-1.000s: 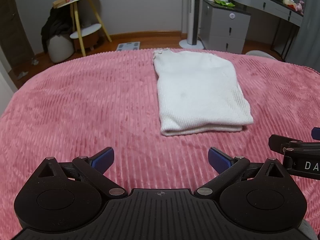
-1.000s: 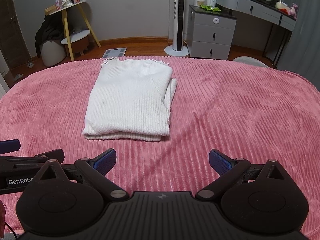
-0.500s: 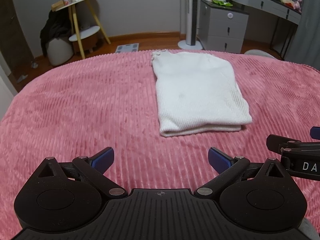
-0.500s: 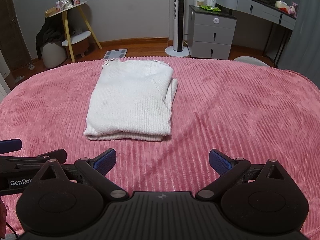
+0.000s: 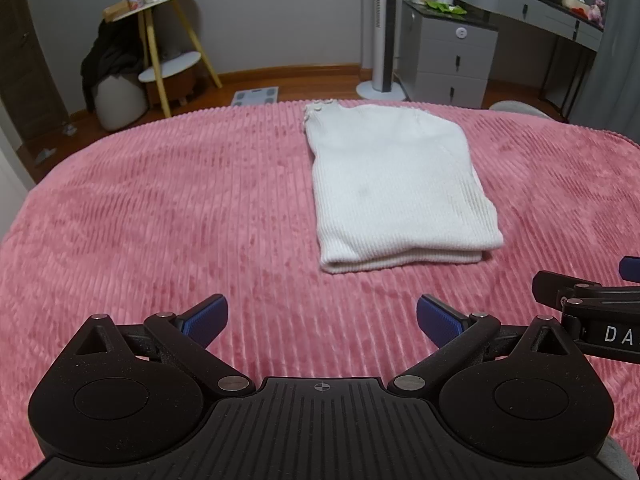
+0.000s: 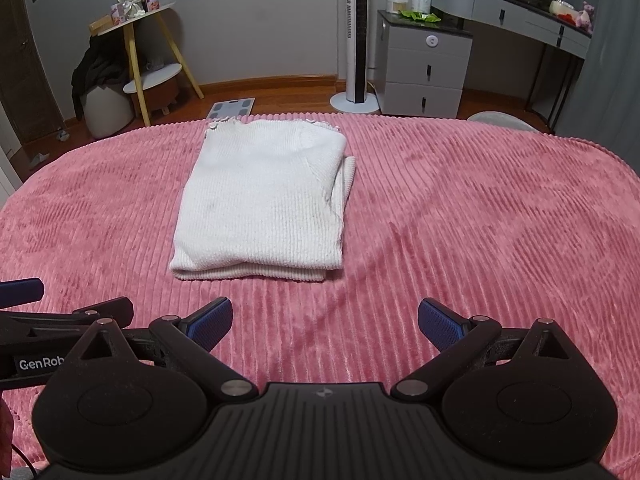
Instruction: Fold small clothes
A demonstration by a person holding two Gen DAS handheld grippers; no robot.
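A white ribbed knit garment [image 5: 396, 188] lies folded into a rectangle on the pink corduroy bedspread [image 5: 160, 208], its thick folded edge toward me. It also shows in the right wrist view [image 6: 264, 204]. My left gripper [image 5: 322, 318] is open and empty, hovering over the bedspread short of the garment's near edge. My right gripper [image 6: 325, 320] is open and empty, also short of the near edge. Each gripper shows at the edge of the other's view.
Beyond the bed's far edge stand a yellow-legged side table [image 6: 140, 52], a white tower fan [image 6: 356, 36], a grey drawer unit [image 6: 424, 68] and a dressing table [image 6: 532, 20]. A bathroom scale [image 6: 232, 109] lies on the wooden floor.
Both grippers have drawn back slightly toward me and tilted up a little; the garment sits a bit farther away. Both stay open and the garment has not moved.
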